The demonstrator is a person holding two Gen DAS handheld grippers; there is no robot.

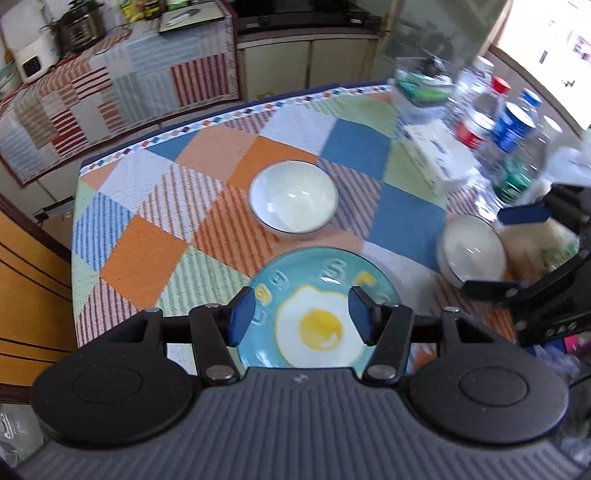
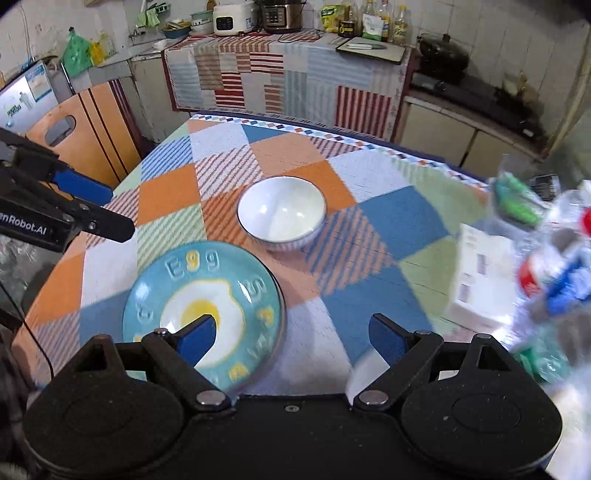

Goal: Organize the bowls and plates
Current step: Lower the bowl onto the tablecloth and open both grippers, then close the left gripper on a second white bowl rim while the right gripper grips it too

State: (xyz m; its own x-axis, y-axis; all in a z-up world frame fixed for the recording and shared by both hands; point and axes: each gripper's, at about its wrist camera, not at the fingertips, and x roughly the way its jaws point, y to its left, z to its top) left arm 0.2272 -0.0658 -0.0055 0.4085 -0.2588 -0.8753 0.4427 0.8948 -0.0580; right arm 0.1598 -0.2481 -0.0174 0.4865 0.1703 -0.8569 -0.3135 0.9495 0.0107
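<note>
in the left view, the left gripper (image 1: 301, 318) is being held spread and empty above the egg plate (image 1: 321, 310), the bowl (image 1: 293, 197) beyond, a second bowl (image 1: 471, 249) near the right gripper (image 1: 506, 251). in the right view, the right gripper (image 2: 291, 336) is being held wide, pinching nothing, likely readied for a bowl.

A tiled wall (image 2: 517, 33) backs a cloth-draped counter (image 2: 280, 77); daylight floods a window (image 1: 554, 44).
</note>
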